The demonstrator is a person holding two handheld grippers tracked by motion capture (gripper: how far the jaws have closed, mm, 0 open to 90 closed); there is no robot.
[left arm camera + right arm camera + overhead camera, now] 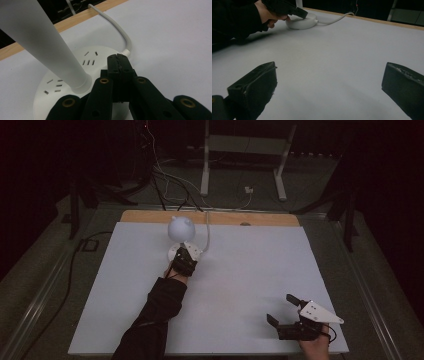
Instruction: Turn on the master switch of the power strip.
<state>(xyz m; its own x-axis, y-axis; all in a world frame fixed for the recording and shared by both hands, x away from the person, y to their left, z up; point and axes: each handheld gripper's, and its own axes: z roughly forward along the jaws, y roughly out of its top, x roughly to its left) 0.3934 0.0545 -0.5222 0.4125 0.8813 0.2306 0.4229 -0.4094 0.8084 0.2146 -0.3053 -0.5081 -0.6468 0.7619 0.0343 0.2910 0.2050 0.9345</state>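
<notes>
Jaws of left gripper (120, 60) closed over lamp base (75, 62); right gripper (329, 82) spread wide

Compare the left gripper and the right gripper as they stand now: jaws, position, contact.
The left gripper has its jaws shut, tips together; the right gripper has its jaws wide apart. The left gripper is far up the table, tips on the lamp base; the right gripper sits near the front edge over bare white table, touching no object. Both are black and hand-held.

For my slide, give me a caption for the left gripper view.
Closed left tool pressing down on the round white lamp base, beside its stem and cord.
</notes>
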